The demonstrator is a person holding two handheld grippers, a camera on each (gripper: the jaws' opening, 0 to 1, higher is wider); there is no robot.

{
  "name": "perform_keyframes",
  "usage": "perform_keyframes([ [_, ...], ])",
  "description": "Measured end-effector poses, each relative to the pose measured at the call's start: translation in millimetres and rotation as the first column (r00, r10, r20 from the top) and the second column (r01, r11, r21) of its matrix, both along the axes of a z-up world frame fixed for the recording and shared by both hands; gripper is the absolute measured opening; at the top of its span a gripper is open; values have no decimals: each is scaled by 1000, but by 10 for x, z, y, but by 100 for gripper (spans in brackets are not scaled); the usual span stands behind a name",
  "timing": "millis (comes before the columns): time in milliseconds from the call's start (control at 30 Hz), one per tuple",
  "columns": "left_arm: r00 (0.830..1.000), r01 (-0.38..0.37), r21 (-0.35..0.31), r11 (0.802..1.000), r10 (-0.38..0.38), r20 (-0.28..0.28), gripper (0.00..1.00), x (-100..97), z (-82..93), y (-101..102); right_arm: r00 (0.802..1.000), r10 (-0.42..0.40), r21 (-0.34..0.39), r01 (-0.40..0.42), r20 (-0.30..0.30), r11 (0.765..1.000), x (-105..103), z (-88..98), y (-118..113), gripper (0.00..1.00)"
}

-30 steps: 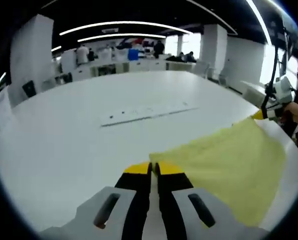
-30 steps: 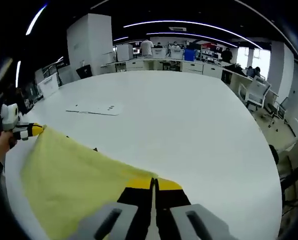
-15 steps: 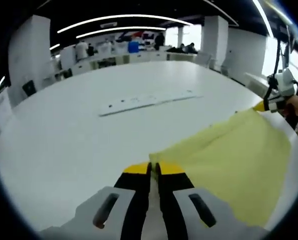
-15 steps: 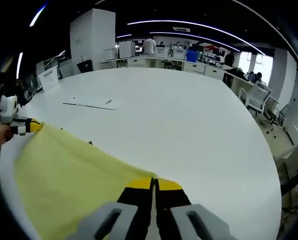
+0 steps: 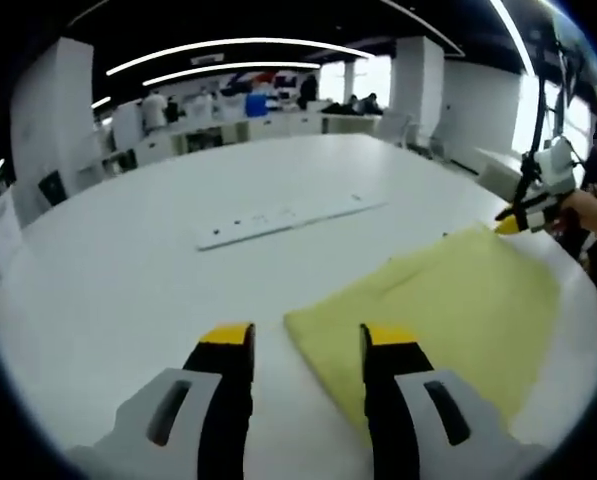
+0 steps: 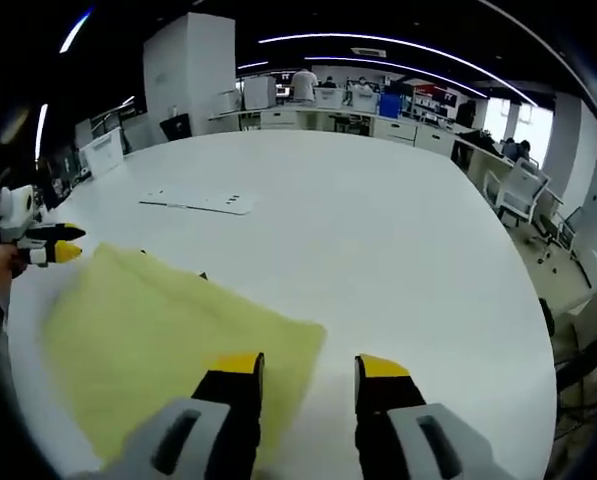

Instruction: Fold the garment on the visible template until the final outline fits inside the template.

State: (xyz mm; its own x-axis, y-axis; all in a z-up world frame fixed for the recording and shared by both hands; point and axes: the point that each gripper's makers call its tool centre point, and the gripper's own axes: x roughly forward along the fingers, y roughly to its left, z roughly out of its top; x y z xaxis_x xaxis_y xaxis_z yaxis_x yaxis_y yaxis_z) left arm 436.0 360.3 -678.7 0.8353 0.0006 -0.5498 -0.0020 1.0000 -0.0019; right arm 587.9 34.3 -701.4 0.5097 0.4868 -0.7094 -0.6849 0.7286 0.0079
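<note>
Here the left gripper (image 5: 303, 345) has its fingers spread wide, holding nothing; the near corner of the yellow garment (image 5: 438, 305) lies flat on the white worktop (image 5: 128, 280) just between and ahead of them. The right gripper (image 6: 308, 365) is likewise wide open and empty, one finger over the garment's edge. The cloth lies folded on the worktop between the two grippers. Farther off, a thin white strip (image 5: 288, 212) with small dark marks rests on the worktop, well apart from the garment. Beyond are desks and people.
</note>
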Motion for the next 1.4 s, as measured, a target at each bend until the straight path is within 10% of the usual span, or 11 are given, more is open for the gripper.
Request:
perform_keyframes([
  [600, 999, 53, 26, 998, -53, -2, 75, -494, 170, -267, 992, 127, -29, -127, -20, 991, -806, 198, -113, 41],
  [1400, 995, 90, -48, 995, -92, -42, 54, -1146, -88, -658, 989, 136, -22, -137, -54, 990, -1429, 98, -269, 27],
])
